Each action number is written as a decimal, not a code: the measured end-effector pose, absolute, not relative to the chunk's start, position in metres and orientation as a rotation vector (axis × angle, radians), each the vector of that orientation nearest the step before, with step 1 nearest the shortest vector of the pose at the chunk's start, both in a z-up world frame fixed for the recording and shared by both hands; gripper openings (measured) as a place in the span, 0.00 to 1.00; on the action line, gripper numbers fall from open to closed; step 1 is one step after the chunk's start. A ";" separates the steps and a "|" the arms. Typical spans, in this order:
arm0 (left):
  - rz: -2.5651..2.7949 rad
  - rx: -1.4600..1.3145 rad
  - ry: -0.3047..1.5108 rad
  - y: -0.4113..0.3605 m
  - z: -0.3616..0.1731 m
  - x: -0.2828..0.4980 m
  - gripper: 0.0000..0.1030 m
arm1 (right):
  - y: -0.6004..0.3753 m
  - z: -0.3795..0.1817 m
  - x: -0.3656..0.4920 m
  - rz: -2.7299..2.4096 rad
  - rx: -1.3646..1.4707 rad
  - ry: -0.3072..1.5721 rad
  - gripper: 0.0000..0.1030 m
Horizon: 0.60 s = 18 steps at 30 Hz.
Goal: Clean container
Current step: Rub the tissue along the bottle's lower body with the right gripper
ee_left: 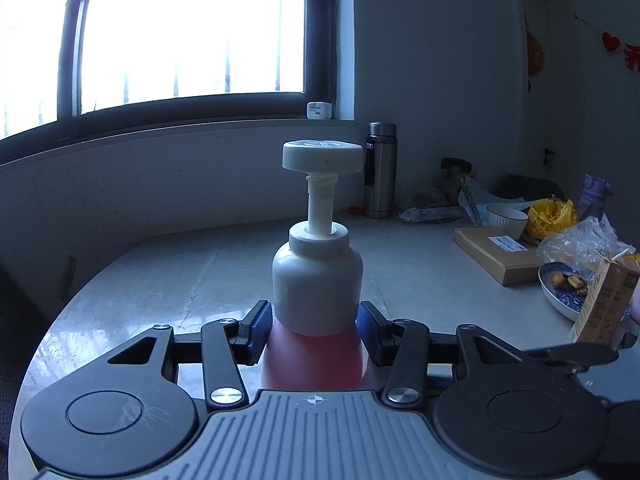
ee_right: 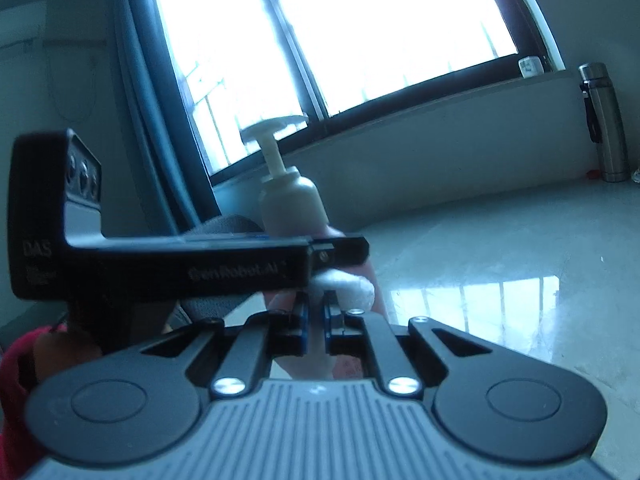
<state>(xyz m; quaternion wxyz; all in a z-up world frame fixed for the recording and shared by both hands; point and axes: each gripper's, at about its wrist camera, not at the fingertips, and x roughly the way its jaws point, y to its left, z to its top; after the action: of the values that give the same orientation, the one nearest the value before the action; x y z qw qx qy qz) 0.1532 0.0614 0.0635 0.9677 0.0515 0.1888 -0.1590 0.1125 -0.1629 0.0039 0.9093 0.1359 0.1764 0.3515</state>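
Observation:
A pump bottle [ee_left: 317, 284] with a white top, a pump head and a pink lower body stands between the fingers of my left gripper [ee_left: 316, 330], which is shut on it just above the grey table [ee_left: 160, 280]. In the right wrist view the same bottle [ee_right: 290, 204] shows behind the left gripper's black body [ee_right: 180, 264]. My right gripper [ee_right: 316, 320] is shut on a white wad of tissue or cloth [ee_right: 352, 290], which sits against the bottle's pink lower part.
A steel flask [ee_left: 380, 170] stands at the back by the wall under the window. At the right of the table lie a cardboard box [ee_left: 496, 254], a white bowl [ee_left: 506, 220], plastic bags, a blue patterned plate [ee_left: 560, 288] and a carton [ee_left: 604, 300].

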 end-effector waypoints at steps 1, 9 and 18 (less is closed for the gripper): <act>-0.320 0.104 0.382 0.062 0.063 0.153 0.48 | -0.162 0.002 0.114 0.726 0.277 0.387 0.07; -0.312 0.101 0.386 0.064 0.064 0.155 0.49 | -0.149 -0.017 0.123 0.716 0.219 0.520 0.07; -0.315 0.106 0.387 0.063 0.064 0.155 0.49 | -0.137 -0.034 0.136 0.674 0.163 0.644 0.07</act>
<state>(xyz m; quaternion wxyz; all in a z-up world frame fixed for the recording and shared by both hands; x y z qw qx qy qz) 0.1553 0.0635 0.0635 0.9677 0.0522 0.1913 -0.1559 0.1356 -0.1370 -0.0345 0.8901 0.0783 0.3101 0.3246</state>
